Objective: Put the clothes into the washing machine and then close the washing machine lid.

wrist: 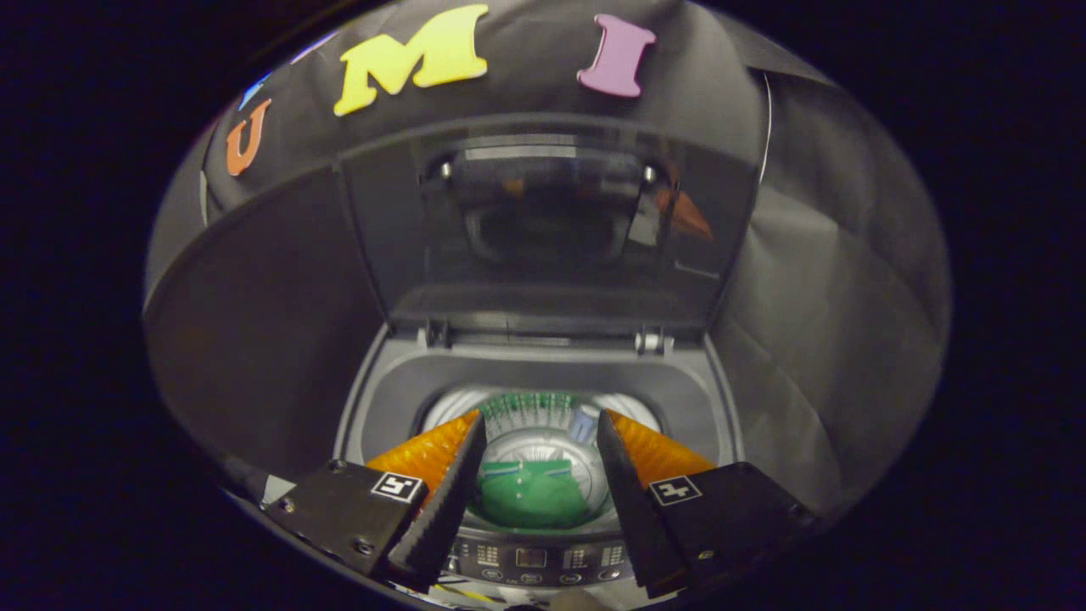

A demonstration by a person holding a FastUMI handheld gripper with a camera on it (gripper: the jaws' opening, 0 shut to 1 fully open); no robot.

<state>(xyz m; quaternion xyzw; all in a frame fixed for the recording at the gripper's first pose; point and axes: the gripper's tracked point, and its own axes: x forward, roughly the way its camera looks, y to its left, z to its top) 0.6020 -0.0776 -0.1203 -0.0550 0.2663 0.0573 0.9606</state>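
The gripper (540, 424) hangs above the open top of the washing machine (365, 399), its fingers (454, 484) spread apart and grasping nothing, so the view runs straight down between them into the drum (543, 437). There, below and between the fingertips, lies the green garment (530, 501), crumpled flat on the drum's floor with what looks like a collar turned upward; it touches neither finger and sits well inside the tub, which suggests the clothes part of the task is done. Beyond the fingers the washing machine lid (543, 221) stands raised on its hinges (649, 341), leaning back toward the booth wall, its dark glass reflecting the opening below. It stands open because nothing has yet pulled it forward. Just under the fingers, on the near edge of the machine, runs the control panel (530, 558). With the fingers released and free, the sensible next step appears to be reaching up past the tub to the lid's upper edge and drawing it down, keeping clear of the hinges at the back.
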